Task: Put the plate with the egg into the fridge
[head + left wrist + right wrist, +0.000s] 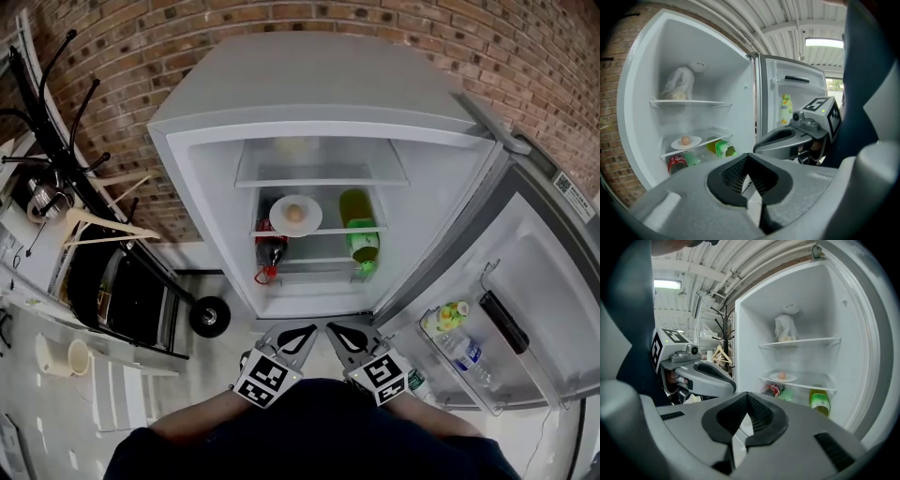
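Observation:
The fridge [319,94] stands open in front of me. On its middle glass shelf rests a white plate [295,216] with a brown egg [294,212] on it. The same plate [686,141] shows low and left in the left gripper view, and the plate [783,377] sits mid-right in the right gripper view. My left gripper [300,335] and right gripper [337,335] hang side by side close to my body, below the fridge's lower edge and well apart from the plate. Both are shut with nothing between the jaws.
A green bottle [359,230] lies right of the plate, and a red-labelled bottle [270,251] lies on the shelf below. The open door [525,309] swings out to the right with bottles [459,342] in its rack. A coat rack [56,112] and black cart [131,300] stand left.

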The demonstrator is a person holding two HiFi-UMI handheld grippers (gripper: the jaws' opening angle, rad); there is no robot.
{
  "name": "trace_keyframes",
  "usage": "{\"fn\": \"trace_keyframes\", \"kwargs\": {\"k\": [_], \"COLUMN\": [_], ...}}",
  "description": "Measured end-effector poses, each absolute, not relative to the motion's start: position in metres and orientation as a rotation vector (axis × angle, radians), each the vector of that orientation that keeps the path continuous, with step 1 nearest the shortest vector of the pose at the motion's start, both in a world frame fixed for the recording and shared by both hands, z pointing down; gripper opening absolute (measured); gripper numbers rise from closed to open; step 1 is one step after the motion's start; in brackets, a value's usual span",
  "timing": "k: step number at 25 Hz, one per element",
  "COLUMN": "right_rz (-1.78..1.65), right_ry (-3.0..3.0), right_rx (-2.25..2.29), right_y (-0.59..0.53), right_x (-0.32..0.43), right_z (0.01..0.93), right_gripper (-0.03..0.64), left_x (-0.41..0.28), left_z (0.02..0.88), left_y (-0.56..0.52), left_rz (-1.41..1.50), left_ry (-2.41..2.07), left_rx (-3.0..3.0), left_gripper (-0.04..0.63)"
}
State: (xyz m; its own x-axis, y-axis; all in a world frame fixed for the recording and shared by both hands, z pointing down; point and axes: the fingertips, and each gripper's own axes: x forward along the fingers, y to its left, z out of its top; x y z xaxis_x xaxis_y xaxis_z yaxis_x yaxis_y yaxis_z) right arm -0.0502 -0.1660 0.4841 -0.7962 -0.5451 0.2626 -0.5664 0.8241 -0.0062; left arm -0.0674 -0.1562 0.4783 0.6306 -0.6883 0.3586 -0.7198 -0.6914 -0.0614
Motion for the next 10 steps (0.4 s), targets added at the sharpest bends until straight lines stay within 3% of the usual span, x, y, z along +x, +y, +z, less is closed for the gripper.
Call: {"fn": "trace_keyframes", "kwargs": {"k": [10], "right_rz": [0.116], "right_ry": [-2.765], "right_rx": [0.829], "right_y": [-0.1669], "right_x": [-0.0547], "right_z": [0.4804], "right_gripper": [0.009], "left_x": [-0.0751], "left_z": [0.4748], "left_y": [-0.1571], "left_rz": [0.544], "left_ry": [-1.222], "left_rx": [2.744], "left_gripper": [0.006]}}
